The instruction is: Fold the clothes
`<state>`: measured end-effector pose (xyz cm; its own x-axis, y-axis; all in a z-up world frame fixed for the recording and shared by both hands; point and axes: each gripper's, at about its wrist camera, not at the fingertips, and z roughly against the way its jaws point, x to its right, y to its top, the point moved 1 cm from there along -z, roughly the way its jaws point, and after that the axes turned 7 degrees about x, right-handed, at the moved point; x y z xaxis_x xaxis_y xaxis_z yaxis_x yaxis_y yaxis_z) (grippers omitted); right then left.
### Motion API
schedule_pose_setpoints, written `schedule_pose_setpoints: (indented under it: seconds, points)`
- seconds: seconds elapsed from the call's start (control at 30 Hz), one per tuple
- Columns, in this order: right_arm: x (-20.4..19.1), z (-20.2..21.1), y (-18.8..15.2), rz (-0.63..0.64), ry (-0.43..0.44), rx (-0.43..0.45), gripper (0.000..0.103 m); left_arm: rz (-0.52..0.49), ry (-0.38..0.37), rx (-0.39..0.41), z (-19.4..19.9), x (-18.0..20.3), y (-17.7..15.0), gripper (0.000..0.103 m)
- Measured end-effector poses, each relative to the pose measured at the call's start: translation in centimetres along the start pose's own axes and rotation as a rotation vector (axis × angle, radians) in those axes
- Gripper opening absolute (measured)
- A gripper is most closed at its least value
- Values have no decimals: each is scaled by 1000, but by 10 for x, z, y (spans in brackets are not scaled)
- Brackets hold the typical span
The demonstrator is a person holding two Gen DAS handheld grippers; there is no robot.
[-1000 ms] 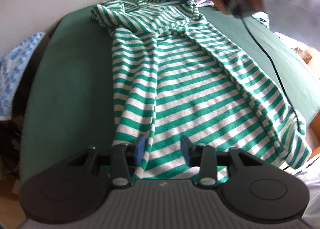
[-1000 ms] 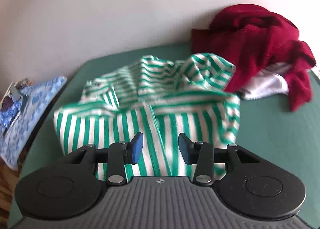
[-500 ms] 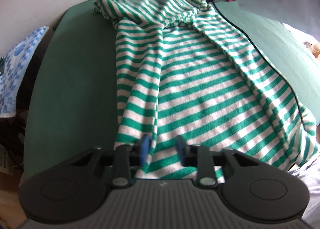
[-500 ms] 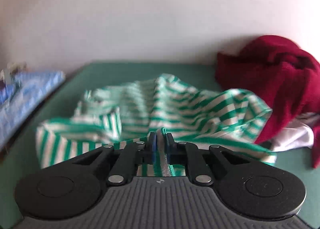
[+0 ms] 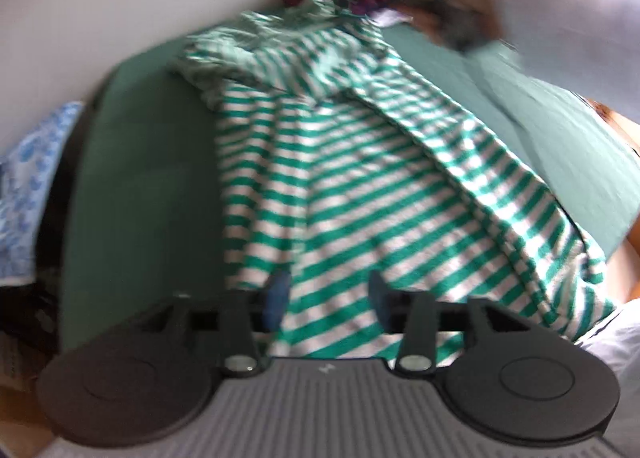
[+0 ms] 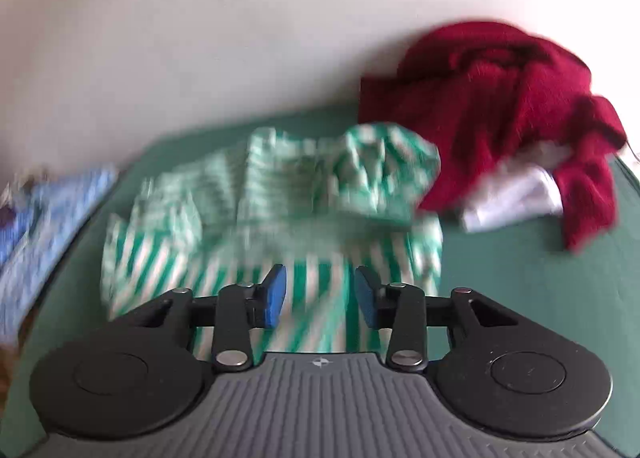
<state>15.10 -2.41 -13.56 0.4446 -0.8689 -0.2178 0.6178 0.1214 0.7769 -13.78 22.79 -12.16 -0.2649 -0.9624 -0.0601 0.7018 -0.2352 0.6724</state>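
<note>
A green-and-white striped garment (image 5: 360, 185) lies lengthwise on the green surface (image 5: 140, 177). My left gripper (image 5: 328, 286) hovers over its near hem. Its jaws are opening and the pads are clear of the cloth. In the right wrist view the garment's bunched far end (image 6: 280, 185) lies just past my right gripper (image 6: 320, 278). Its jaws are opening too, with striped cloth under the gap and nothing pinched. Both views are blurred. The person's hand (image 5: 452, 13) holding the other gripper shows at the garment's far end.
A dark red garment (image 6: 500, 97) is heaped over a white cloth (image 6: 516, 197) against the pale wall at the far right. A blue patterned cloth (image 5: 28, 177) lies off the left edge. Bare green surface (image 6: 500, 278) flanks the striped garment.
Half a second ago both grippers were closed, the right one on a fold of striped cloth. Both have now opened and let go, and the right gripper has shifted sideways.
</note>
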Motion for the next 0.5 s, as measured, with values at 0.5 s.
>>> schedule_pose_setpoints:
  seconds: [0.5]
  points:
    - [-27, 43, -30, 156, -45, -7, 9, 58, 61, -134, 21, -28, -57, 52]
